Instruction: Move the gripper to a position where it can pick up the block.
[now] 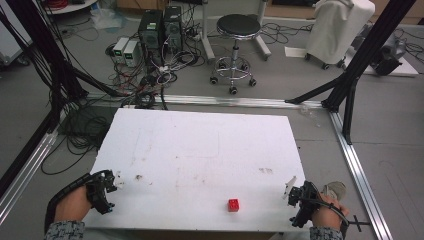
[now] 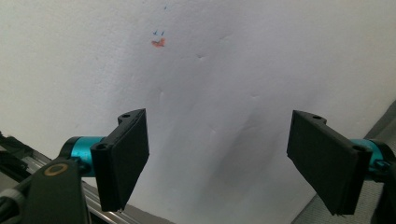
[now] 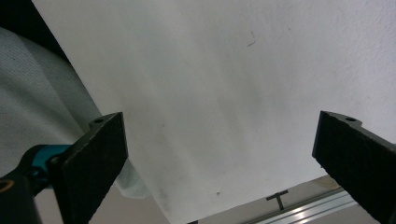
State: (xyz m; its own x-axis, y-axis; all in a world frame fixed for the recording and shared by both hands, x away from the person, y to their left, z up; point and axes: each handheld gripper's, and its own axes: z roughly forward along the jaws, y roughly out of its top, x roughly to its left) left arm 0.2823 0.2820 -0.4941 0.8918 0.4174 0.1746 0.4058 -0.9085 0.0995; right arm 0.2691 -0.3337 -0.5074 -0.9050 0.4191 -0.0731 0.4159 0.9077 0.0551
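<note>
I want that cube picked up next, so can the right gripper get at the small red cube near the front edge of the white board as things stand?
Probably yes. The right gripper stands open at the white board's front right corner, and the small red cube sits apart to its left with only bare board between them.

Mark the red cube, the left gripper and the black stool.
red cube point(image 1: 233, 205), high view, on its top face.
left gripper point(image 1: 116, 182), high view, midway between its tips.
black stool point(image 1: 240, 24), high view, on its round seat.
</note>
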